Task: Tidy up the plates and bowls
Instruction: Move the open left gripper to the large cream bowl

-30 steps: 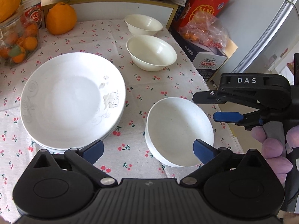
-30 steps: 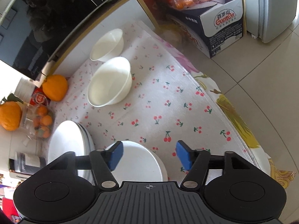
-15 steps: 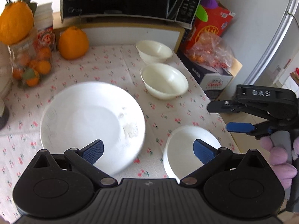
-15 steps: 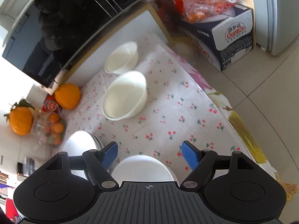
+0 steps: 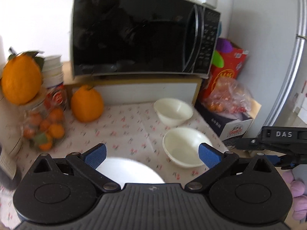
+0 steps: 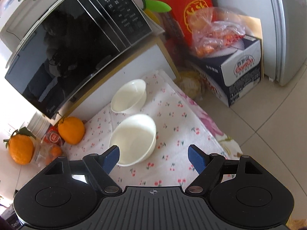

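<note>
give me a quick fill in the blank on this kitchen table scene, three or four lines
1. The near bowl and far bowl are both ____ inside.
2. The two bowls stand ____, not stacked.
3. The microwave door is ____.
4. The right gripper has ____ between its fingers.

Missing words: empty; apart; closed; nothing

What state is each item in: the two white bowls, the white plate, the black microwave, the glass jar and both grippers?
Nearer white ceramic bowl: upright, empty, on the cloth.
Farther white ceramic bowl: upright, empty, apart from the nearer one.
White plate: lying flat, partly hidden.
Black microwave: door closed.
Glass jar of small oranges: upright, big orange on top.
Left gripper: open, empty.
Right gripper: just been opening, empty.
</note>
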{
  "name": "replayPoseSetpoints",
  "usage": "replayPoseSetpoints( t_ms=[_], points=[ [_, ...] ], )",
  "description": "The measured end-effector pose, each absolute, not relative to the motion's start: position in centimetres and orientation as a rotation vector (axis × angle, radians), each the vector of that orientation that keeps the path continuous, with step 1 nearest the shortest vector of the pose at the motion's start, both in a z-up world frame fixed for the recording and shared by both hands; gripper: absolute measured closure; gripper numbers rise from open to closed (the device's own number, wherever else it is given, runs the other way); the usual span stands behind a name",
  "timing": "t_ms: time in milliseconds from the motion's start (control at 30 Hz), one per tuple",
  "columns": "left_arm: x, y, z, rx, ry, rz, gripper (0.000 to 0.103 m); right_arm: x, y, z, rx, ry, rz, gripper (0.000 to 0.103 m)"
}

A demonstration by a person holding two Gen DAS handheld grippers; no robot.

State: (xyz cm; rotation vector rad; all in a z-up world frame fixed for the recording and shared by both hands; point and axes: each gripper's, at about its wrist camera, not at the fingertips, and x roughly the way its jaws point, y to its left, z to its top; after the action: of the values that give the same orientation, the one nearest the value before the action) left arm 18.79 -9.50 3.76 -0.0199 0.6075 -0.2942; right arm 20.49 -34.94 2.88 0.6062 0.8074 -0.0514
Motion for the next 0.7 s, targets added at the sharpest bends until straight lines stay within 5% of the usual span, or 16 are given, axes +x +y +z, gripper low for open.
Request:
replayPoseSetpoints(
  t_ms=[333, 700],
  points=[
    [23.7, -10.3, 1.7, -0.066, 0.782, -0.416, 0.001, 22.4, -34.8, 1.4, 0.645, 0.808, -0.045, 0.019],
    [26.6, -11.2, -0.9, -0.163, 0.86, -0.441, 0.029, 23.9, -36.1, -1.5, 0.838, 0.849, -0.088, 0.019]
  ],
)
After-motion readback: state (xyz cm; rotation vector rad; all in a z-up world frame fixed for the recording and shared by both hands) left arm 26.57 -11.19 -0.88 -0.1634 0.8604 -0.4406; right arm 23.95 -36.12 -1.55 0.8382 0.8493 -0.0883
